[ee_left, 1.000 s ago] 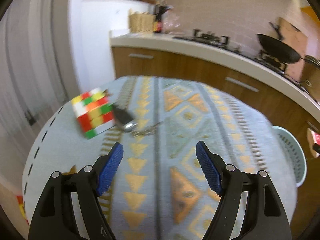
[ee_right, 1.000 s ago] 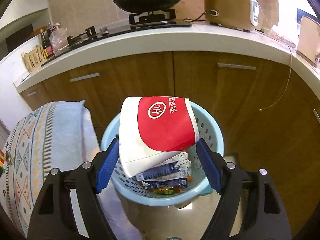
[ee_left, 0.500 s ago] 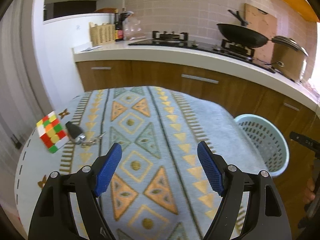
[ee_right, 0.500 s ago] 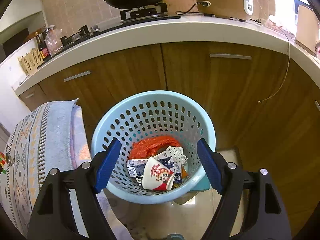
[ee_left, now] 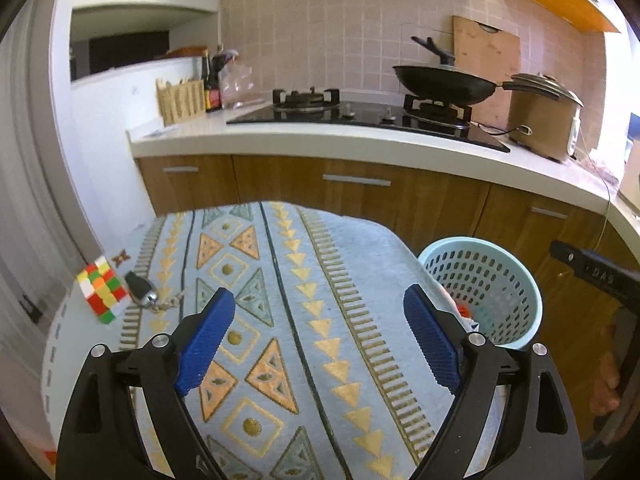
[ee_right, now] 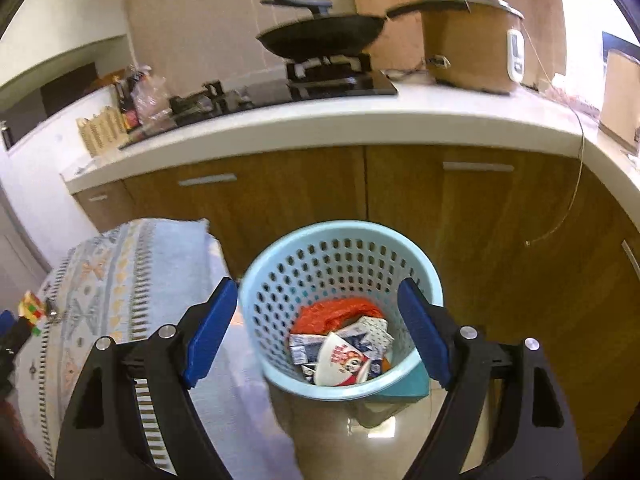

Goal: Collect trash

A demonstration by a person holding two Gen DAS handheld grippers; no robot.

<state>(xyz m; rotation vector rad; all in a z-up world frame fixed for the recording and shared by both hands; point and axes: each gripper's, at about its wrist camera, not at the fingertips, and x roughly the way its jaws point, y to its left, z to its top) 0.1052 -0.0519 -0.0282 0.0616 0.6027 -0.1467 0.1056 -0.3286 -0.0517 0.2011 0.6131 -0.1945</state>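
Now both tools are released and carry nothing. The right tool (ee_right: pixel 316 328), blue pads spread wide, hangs above the pale blue perforated plastic basket (ee_right: pixel 280 264) on the floor, pointing down into it. The collected trash lies at the basket's bottom: a red crumpled plastic bag (ee_right: pixel 336 312), a white paper cup with red print (ee_right: pixel 340 364) on its side, and blue-and-white torn wrappers (ee_right: pixel 302 348) around it.

The left tool (ee_left: pixel 316 336), equally spread, is held level over the patterned light blue cloth on the tabletop (ee_left: pixel 288 280), aimed across it toward the kitchen. Nothing that looks like trash shows on the cloth. Near its far left edge sit a multicoloured puzzle cube (ee_left: pixel 104 294) and, touching it, a black car key on a chain (ee_left: pixel 140 292); these are judged belongings, not rubbish.

The task seems nearly or fully done. To finish well, lift the right tool straight up so the pads clear the rim, and sweep the left tool's view over the cloth's edges for any missed scrap, leaving cube and key alone.
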